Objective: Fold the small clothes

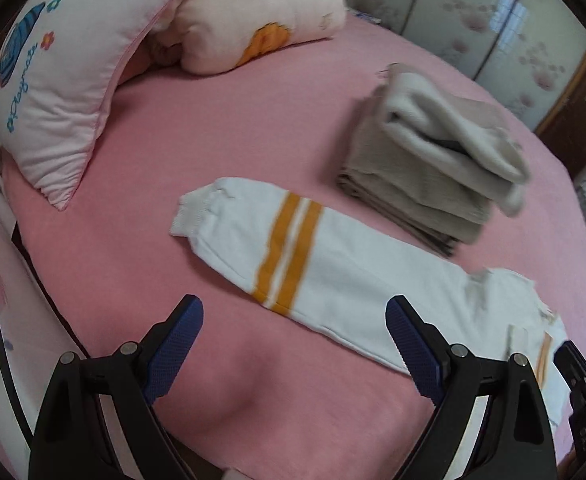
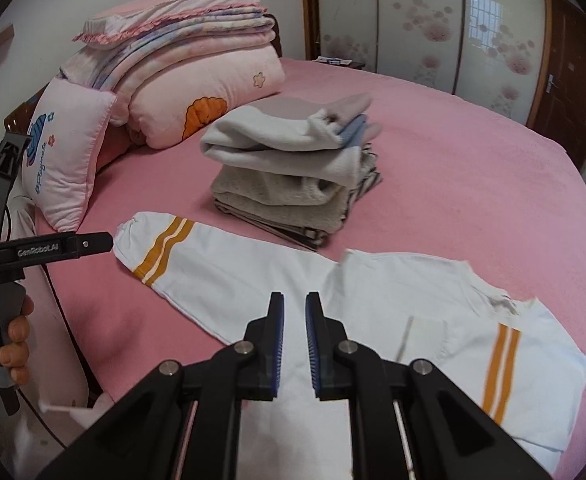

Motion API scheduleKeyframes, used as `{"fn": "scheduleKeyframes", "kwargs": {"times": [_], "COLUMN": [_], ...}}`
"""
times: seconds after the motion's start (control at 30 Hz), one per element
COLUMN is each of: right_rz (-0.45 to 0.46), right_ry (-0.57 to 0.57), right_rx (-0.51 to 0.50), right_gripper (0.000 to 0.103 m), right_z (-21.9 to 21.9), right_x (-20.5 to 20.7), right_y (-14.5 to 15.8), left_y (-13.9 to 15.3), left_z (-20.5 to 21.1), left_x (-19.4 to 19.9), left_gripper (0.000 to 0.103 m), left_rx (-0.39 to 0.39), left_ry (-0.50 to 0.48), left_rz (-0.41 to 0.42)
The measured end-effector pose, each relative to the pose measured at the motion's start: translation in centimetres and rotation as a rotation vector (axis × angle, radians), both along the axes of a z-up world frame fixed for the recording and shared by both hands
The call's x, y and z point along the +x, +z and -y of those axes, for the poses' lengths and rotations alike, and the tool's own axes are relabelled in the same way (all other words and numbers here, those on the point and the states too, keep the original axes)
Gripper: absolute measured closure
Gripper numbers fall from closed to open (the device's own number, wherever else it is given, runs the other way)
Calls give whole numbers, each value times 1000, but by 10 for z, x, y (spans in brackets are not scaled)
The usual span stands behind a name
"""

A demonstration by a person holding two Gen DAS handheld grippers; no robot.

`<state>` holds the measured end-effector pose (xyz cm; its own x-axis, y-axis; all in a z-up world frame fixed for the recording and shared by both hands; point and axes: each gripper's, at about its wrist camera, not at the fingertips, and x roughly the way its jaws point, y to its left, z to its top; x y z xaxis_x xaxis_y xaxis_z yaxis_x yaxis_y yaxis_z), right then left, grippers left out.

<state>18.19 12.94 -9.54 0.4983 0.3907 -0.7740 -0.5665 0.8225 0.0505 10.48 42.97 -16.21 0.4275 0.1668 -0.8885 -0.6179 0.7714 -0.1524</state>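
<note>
A white long-sleeved top with two orange stripes on each sleeve (image 1: 333,276) lies flat on the pink bed (image 1: 253,120). In the left wrist view my left gripper (image 1: 293,320) is open and empty, hovering just above the bed beside the outstretched sleeve. In the right wrist view the top (image 2: 277,276) spreads across the near bed. My right gripper (image 2: 294,308) hangs over its middle with the jaws almost closed, a narrow gap between the pads, holding nothing. The left gripper (image 2: 93,242) shows at the left edge near the sleeve cuff (image 2: 127,232).
A stack of folded grey and beige clothes (image 2: 293,168) sits behind the top, also in the left wrist view (image 1: 445,168). Pink pillows and folded quilts (image 2: 181,64) lie at the bed head. A flowered wardrobe (image 2: 433,20) stands behind the bed.
</note>
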Motion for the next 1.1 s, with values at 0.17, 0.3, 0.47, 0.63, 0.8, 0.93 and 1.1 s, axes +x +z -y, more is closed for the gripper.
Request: {"fn": "scheduleKeyframes", "kwargs": {"times": [0.17,0.3,0.47,0.63,0.8,0.93,1.1], "right_rz": [-51,-60,-82,-92,-103,-113,-124], "right_ry": [4,17,17,10,6,-1,-18], "right_rx": [1,-21,-41,-45,-52,-52,-44], "right_gripper": [92,92,92,92,92,92,92], "right_z": [-22,-32,-35,-34,-34,-30,-21], "right_x": [15,16,23,29,33,35,37], "right_y": [-22,-36,-51,-58,-66,-70,-72], "left_y": [-32,-58,-83,-91,-96,-108,-93], "left_z": [-37,-55,-72,-83,-91,-88,-79], "left_x": [11,19,24,30,41,53,55], "left_gripper": [14,14,19,23,39,78,98], "left_rx": [-48,-101,-166,-191,-212,-214,-148], "left_ry": [97,144,207,248,243,216,180], "left_rz": [-40,-90,-137,-127,-78,-126,-83]}}
